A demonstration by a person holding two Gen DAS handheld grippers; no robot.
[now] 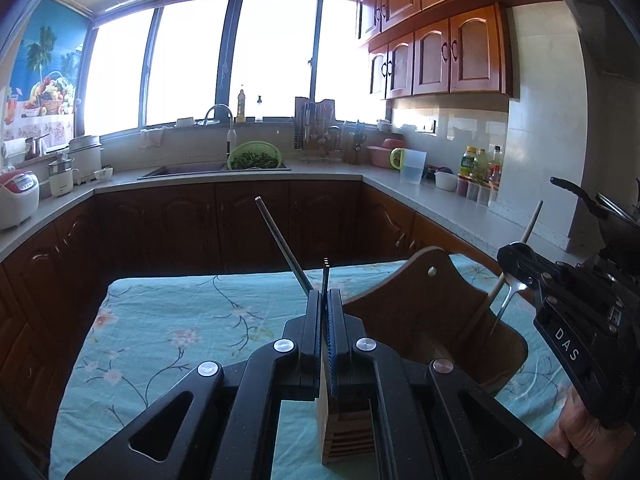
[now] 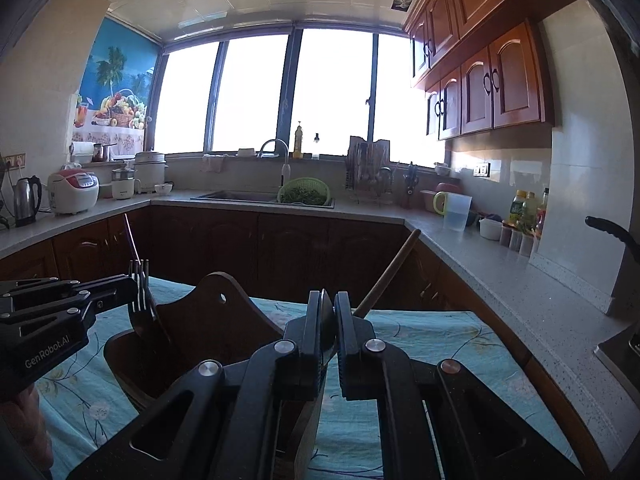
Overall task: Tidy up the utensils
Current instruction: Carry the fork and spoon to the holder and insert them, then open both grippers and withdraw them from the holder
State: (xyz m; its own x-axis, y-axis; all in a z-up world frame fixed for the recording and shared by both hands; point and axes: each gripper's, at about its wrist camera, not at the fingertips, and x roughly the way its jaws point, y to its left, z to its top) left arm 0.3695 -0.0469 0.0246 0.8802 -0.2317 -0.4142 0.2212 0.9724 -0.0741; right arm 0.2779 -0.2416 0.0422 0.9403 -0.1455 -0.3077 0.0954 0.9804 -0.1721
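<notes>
A green colander [image 2: 305,191] of greens sits in the sink [image 2: 240,196] below the faucet [image 2: 274,146]. On the left counter stand a steel kettle [image 2: 26,200], a white and red rice cooker [image 2: 74,191] and 2 more pots. A clear measuring jug [image 2: 456,210] stands on the right counter, with oil bottles [image 2: 528,208] farther along. A fruit poster [image 2: 114,92] hangs beside the window [image 2: 332,92].

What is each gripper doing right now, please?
Left gripper: closed on a fork and a thin dark stick.
Right gripper: closed on a wooden-handled utensil, above the wooden holder.
</notes>
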